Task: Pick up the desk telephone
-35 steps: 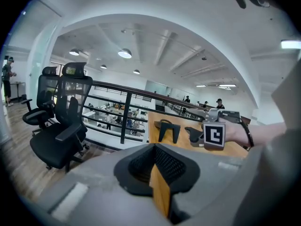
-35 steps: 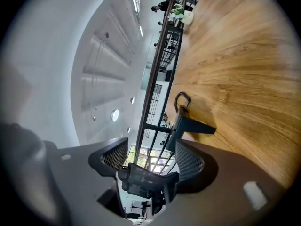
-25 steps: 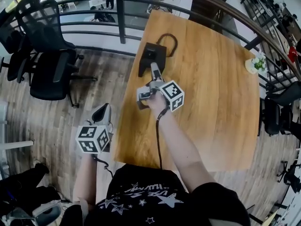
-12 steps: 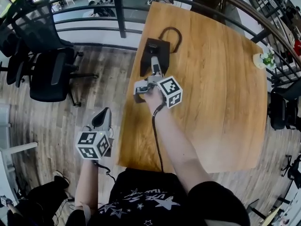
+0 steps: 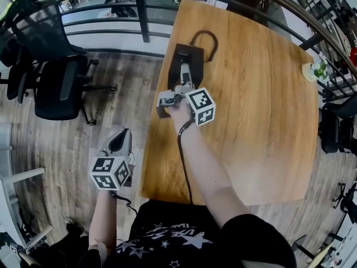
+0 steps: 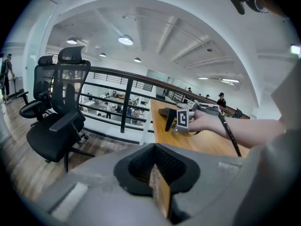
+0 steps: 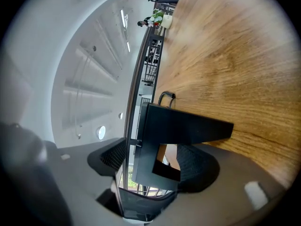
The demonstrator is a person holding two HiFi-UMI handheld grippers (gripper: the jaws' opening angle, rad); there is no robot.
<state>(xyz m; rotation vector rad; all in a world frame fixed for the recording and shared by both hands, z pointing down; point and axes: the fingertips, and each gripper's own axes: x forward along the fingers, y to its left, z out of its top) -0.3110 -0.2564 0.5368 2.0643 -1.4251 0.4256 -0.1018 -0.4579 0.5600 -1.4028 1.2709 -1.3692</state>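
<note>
The black desk telephone point(image 5: 187, 57) lies near the far left edge of the wooden table point(image 5: 251, 110), its cable point(image 5: 203, 37) looping behind it. My right gripper point(image 5: 184, 76) reaches over the telephone from the near side. In the right gripper view the telephone point(image 7: 183, 128) fills the space between the two spread jaws of that gripper point(image 7: 155, 161), its edge close to both pads. My left gripper point(image 5: 120, 140) hangs off the table's left side above the floor. In its own view the left gripper point(image 6: 157, 173) has its pads together, and the telephone point(image 6: 167, 113) is far ahead.
Black office chairs point(image 5: 56, 82) stand on the wood floor at the left. A metal railing point(image 5: 139, 10) runs behind the table. A small potted plant point(image 5: 312, 71) sits at the table's far right edge.
My right gripper has slid forward over the telephone, and the jaws now straddle it. The left gripper has stayed beside the table.
</note>
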